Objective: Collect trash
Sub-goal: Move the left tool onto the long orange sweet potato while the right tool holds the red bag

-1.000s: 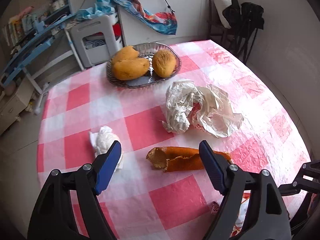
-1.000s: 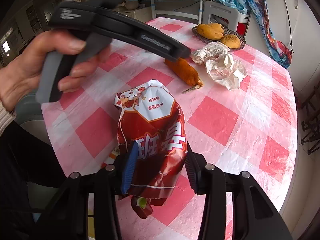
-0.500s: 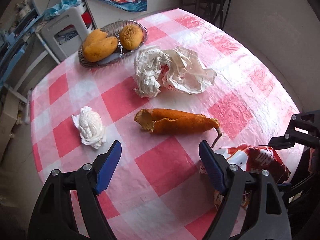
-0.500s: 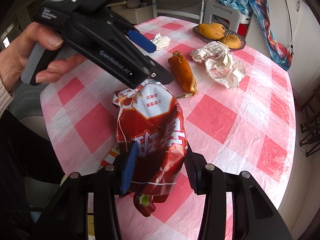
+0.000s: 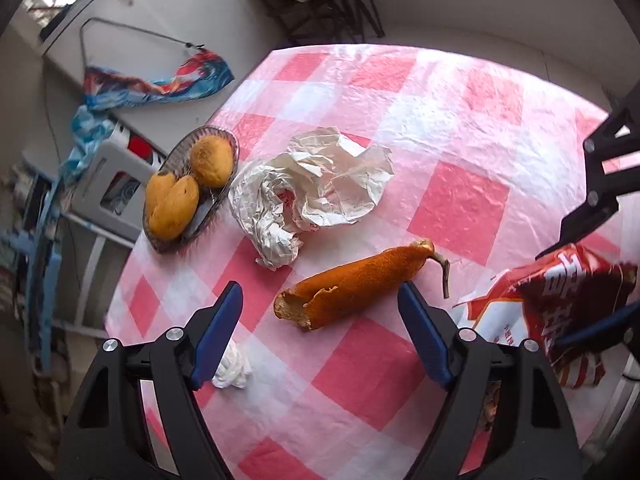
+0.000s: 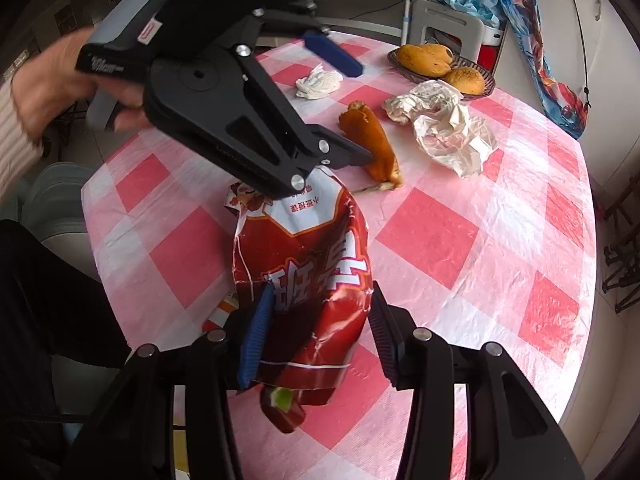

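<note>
My right gripper (image 6: 316, 340) is shut on a red snack bag (image 6: 304, 264), held upright over the table; the bag also shows at the right of the left wrist view (image 5: 560, 300). My left gripper (image 5: 320, 328) is open and hovers just above and in front of an orange peel (image 5: 356, 284), which lies between its jaws' line; the peel also shows in the right wrist view (image 6: 368, 144). A crumpled white paper wrapper (image 5: 308, 184) lies beyond the peel. A small white tissue wad (image 5: 232, 368) lies by the left finger.
A glass dish (image 5: 160, 240) with mangoes (image 5: 172, 204) stands at the table's far left edge. The round table has a pink checked cloth (image 5: 460, 208). A white stool (image 5: 104, 184) and chairs stand beyond it. The person's hand (image 6: 52, 88) holds the left gripper.
My left gripper has swung round and moved in over the orange peel, with the tissue now beside its left finger. The right gripper keeps holding the red bag still.
</note>
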